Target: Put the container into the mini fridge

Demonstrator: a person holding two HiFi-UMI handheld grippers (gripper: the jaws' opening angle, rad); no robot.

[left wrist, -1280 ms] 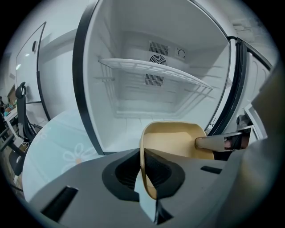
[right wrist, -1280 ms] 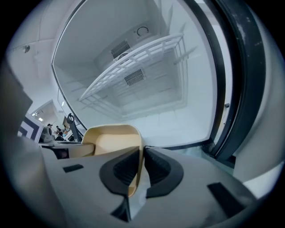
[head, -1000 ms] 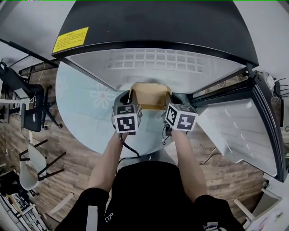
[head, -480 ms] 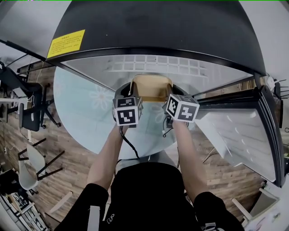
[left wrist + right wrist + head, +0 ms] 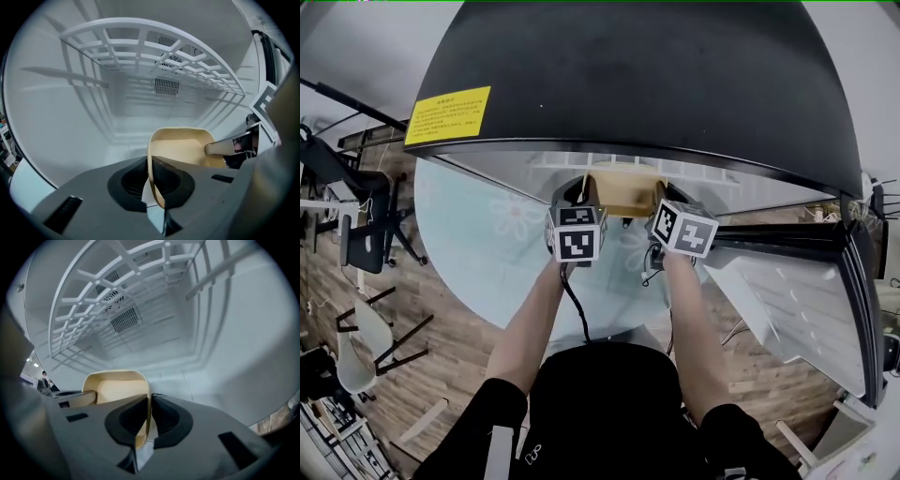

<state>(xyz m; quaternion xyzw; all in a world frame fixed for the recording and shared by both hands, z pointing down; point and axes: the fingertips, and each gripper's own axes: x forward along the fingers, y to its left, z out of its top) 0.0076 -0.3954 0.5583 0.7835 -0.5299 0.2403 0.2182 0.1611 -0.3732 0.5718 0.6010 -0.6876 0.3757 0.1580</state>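
- Grey left claw [image 5: 152, 177]: clenched on the left wall of the container [image 5: 183, 147], the thin rim pinched edge-on between the dark pads. From this claw the container lies ahead and to the right.
- Cream container, centre: open-topped, mouth up, nothing in it. It hangs between the two claws, carried by opposite walls, so neither hand is nearer. Its far end points into the mini fridge [image 5: 628, 84]. It sits at the cavity mouth, below the white wire shelf [image 5: 154, 47]. Whether its base touches the fridge floor cannot be told.
- Grey right claw [image 5: 149, 417]: clenched on the container's right wall in the same way. From this side the container lies ahead and to the left.
- White fridge cavity: holds only the wire shelf high up and a vent grille [image 5: 167, 86] on the back wall. The floor ahead of the container looks bare, so the coming move appears to be a straight push forward and a lowering.
- Fridge door [image 5: 806, 295], far right: swung open, well apart from both claws.
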